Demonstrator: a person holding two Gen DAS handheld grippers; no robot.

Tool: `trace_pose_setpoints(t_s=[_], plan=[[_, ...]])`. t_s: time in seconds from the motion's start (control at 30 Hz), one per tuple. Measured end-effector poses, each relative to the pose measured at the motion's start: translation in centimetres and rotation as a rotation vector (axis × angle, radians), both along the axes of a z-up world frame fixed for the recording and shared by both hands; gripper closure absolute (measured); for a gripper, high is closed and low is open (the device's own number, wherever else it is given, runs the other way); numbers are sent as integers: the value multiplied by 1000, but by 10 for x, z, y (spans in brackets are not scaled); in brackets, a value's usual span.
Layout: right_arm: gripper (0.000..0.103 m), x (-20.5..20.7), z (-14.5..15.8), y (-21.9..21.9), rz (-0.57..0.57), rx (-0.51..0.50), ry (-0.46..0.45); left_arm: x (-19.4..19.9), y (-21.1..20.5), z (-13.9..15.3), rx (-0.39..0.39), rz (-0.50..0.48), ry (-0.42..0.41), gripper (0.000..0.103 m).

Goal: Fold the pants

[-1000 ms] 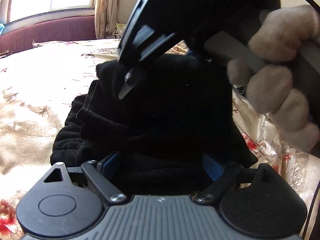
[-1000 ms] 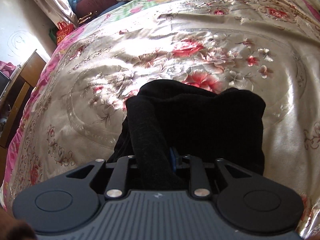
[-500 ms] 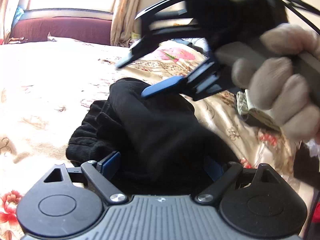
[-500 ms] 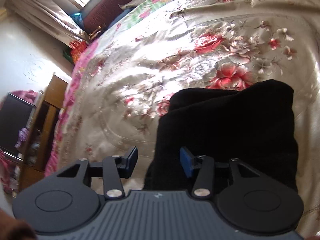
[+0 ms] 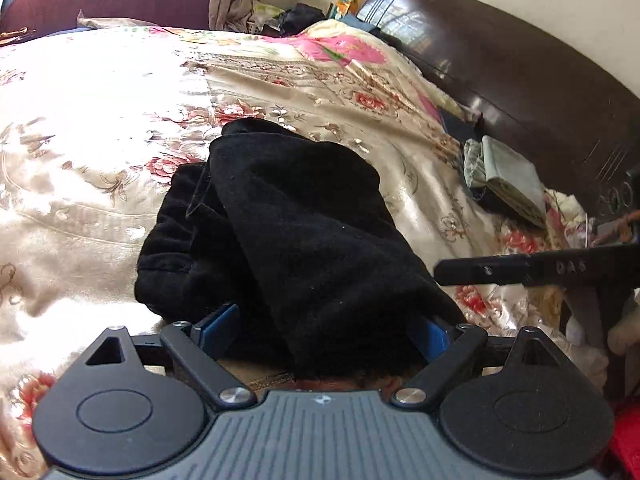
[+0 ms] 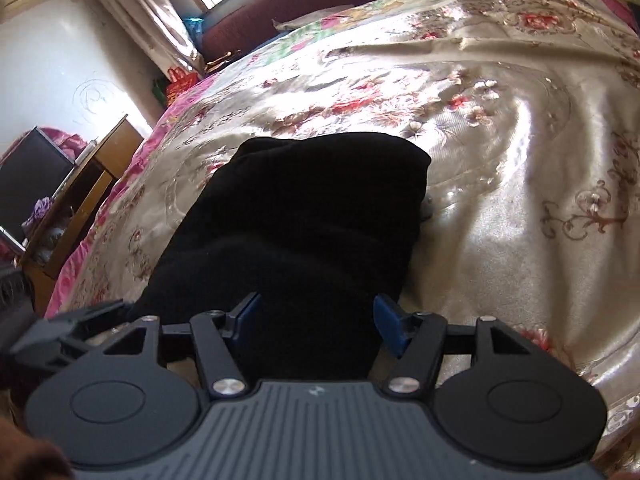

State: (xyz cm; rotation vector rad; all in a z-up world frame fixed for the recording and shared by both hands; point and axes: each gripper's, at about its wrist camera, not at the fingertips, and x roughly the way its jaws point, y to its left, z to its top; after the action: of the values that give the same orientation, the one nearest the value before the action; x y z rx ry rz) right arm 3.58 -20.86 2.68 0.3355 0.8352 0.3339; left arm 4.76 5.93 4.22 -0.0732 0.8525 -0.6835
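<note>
Black pants (image 5: 296, 232) lie folded in a thick bundle on the floral bedspread (image 5: 100, 128). My left gripper (image 5: 324, 326) stands wide at the bundle's near end. Cloth lies between its blue pads (image 5: 218, 320), which do not squeeze it. In the right wrist view the same pants (image 6: 304, 216) run from the gripper toward the middle of the bed. My right gripper (image 6: 316, 320) has its jaws opening, with the near end of the pants between the pads and not pinched. One black finger of the right gripper (image 5: 480, 270) shows at the right edge of the left wrist view.
A dark wooden headboard (image 5: 500, 56) runs along the right, with folded greenish cloth (image 5: 508, 184) beside it. A maroon bench (image 6: 304, 4) and curtains (image 6: 148, 20) stand under the window. A wooden cabinet (image 6: 80, 196) stands past the bed's left edge. Part of the left gripper (image 6: 68, 328) shows low left.
My right gripper let go of the fold it pinched, opened wide and drew back, leaving the middle of the left wrist view for its right edge. The left gripper rose a little.
</note>
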Motion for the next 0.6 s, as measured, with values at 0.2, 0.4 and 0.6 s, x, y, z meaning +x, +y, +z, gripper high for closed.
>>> trace_pose_setpoints(t_s=[0.2,0.4,0.6], plan=[[36,-26,2,37,195,-172,-192,11,14,18,50,25,57,0],[35,-22,-4,70,249,-280,-311,38,-10,12,48,-13,96,0],[36,-10,-16,90,243,-419,-330,57,-36,12,121,-60,93,0]])
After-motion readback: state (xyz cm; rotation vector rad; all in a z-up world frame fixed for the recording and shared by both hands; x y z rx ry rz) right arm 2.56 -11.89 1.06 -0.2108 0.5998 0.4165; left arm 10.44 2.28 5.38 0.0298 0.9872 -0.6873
